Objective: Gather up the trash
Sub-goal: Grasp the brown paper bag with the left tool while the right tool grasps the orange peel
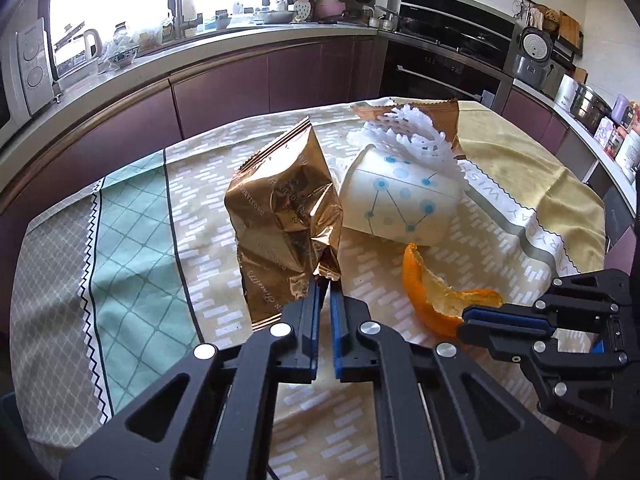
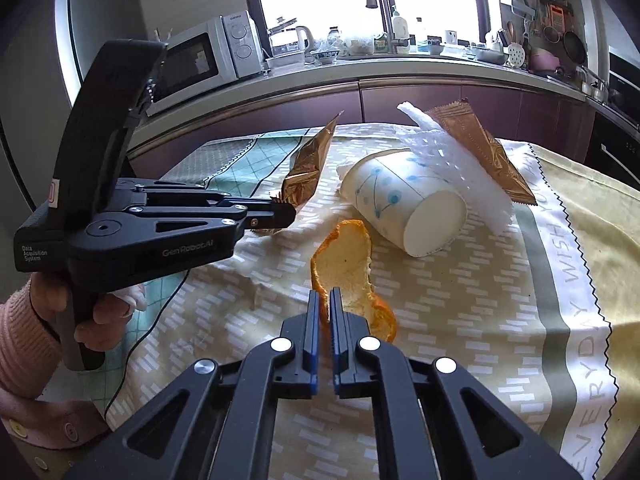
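My left gripper is shut on the bottom corner of a gold foil snack wrapper, which stands up from the tablecloth; the gripper also shows in the right wrist view with the wrapper. My right gripper is shut on the edge of an orange peel; it shows in the left wrist view pinching the peel. A white paper cup with blue dots lies on its side behind. White foam netting and a second gold wrapper lie past it.
The patterned tablecloth covers the table, whose edges fall away at left and far side. A kitchen counter with microwave, kettle and sink runs behind. An oven stands at the back right. A cable trails on the cloth.
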A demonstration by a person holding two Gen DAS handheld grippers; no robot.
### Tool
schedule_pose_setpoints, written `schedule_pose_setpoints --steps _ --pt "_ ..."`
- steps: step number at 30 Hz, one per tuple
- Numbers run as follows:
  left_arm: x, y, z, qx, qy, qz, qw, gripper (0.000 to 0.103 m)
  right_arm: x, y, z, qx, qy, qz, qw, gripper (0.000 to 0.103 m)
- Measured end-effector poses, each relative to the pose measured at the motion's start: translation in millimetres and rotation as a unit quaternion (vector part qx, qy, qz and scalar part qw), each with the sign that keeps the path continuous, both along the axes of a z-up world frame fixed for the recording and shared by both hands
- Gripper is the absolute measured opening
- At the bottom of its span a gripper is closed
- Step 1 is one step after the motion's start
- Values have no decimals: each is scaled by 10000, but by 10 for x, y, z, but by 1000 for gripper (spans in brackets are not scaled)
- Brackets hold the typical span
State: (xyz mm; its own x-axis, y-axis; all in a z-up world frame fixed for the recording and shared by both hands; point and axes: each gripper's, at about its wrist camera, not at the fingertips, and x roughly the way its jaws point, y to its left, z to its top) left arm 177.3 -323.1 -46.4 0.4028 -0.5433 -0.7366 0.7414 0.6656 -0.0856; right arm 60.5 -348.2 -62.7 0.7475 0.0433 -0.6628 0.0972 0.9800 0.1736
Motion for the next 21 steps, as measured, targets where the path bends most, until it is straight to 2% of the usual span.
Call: schedule_pose_setpoints --steps 10,21 --pt "-80 811 336 -851 260 162 9959 5 -37 63 164 618 -362 208 9972 3" --pt "-215 1779 432 -1132 250 602 9914 5 11 243 349 1338 -709 602 9866 3"
